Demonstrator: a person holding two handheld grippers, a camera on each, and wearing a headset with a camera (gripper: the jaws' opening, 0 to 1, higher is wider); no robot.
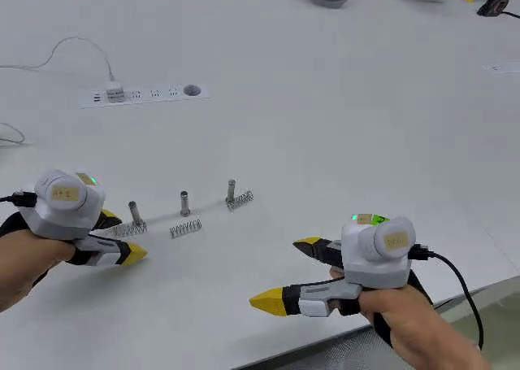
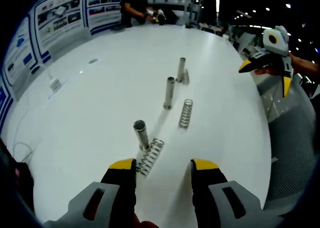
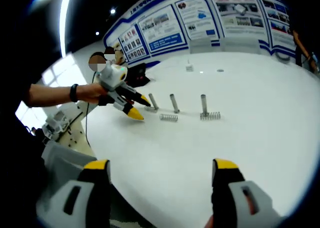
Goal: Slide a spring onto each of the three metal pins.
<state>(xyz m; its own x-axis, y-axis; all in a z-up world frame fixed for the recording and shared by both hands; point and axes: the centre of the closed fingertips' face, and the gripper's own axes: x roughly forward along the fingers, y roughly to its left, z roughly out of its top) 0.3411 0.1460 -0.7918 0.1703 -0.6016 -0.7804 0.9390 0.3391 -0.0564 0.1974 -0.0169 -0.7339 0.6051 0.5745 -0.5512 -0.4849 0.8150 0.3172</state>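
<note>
Metal, upright and bare: the first pin (image 1: pixel 135 213), the middle pin (image 1: pixel 184 202) and the third pin (image 1: pixel 231 190) stand in a row on the white worktop (image 1: pixel 325 142), toward its near edge and left of its middle. Nothing has been slid onto any of them. The first spring (image 1: pixel 128 229) lies flat at the foot of the first pin. The second spring (image 1: pixel 185 228) lies just on the near-edge side of the middle pin. The third spring (image 1: pixel 240 199) rests against the base of the third pin. As I judge it, the whole task lies ahead, and picking up the first spring looks like the step in hand.

The left gripper (image 1: pixel 122 236) sits low beside the first pin, its jaws wide apart and holding nothing. The right gripper (image 1: pixel 288 272) hangs close to the near edge, well apart from the row, its jaws also spread wide and empty.

In the head view the left gripper's body hides how its tips meet the spring. The left gripper view makes this plainer. The spring's near end lies by the inner side of one yellow tip (image 2: pixel 122 164), off to that side and not centred in the gap. I cannot tell whether they touch. That view also shows the first pin's top as dark, seemingly hollow. The right gripper view takes the row side-on, with each pin standing straight. The head view takes in a power strip (image 1: pixel 142 94) toward the far left of the worktop.
</note>
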